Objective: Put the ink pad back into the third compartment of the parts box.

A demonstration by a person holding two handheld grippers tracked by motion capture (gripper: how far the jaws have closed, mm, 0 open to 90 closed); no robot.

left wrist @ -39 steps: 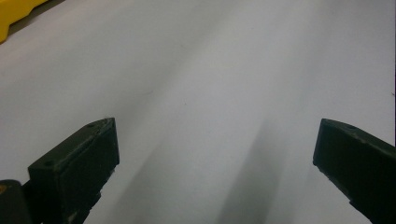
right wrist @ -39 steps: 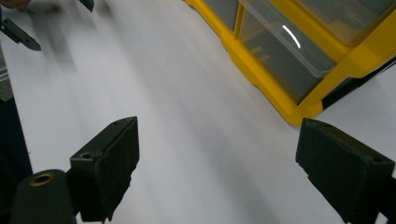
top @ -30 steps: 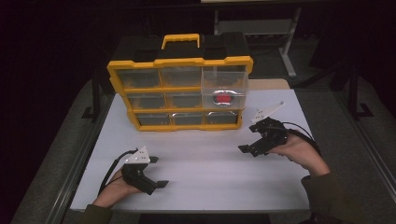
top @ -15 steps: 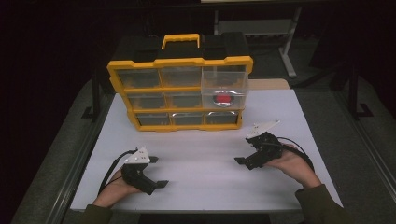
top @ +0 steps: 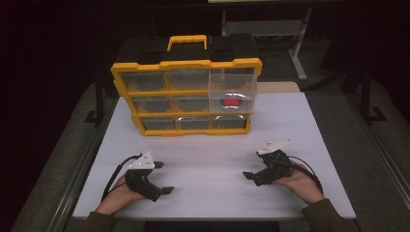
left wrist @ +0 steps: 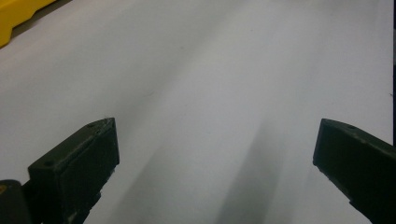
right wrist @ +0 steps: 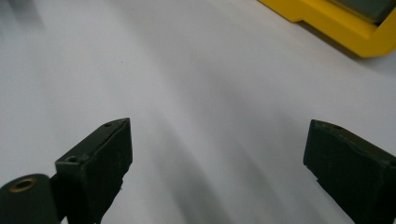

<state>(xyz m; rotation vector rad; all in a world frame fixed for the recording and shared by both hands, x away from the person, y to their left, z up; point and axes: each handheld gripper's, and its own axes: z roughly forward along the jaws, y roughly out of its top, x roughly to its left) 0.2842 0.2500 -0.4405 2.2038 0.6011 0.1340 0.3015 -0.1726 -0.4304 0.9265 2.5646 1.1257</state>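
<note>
Jaws: I find both pairs spread wide, nothing between them; blocky matte black pads.
Left gripper (top: 161, 177): low over the smooth white table (top: 208, 159), near edge.
Right gripper (top: 257, 172): likewise, opposite side.
Organizer (top: 186, 96): glossy yellow plastic frame, clear rectangular drawers, at the far edge; one holds a red object (top: 232, 102).

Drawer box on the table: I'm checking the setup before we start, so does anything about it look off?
One thing: the right drawer in the top row of the drawer box sticks out past the others, and a red thing shows beneath it.
</note>
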